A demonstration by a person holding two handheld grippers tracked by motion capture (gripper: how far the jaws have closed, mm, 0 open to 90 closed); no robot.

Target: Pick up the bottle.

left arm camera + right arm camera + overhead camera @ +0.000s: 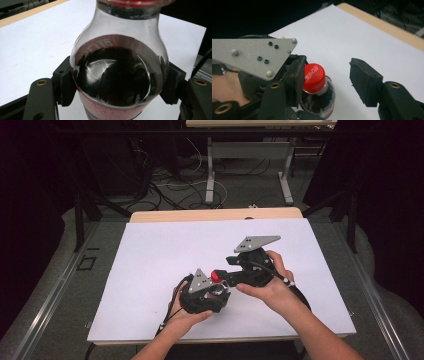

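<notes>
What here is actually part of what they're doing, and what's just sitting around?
In use:
- cola bottle, gripped by the left gripper
- its red cap, between the open jaws of the right gripper
- white table

Just around:
- cables on the floor
- second table behind

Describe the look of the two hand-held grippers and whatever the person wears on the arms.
Both the left hand-held gripper and the right hand-held gripper are black, each topped by a grey three-cornered plate with dark screws. Ribbed black pads, brass-coloured pivot screws, black trailing cables. Forearms bare: no sleeves or gloves.
</notes>
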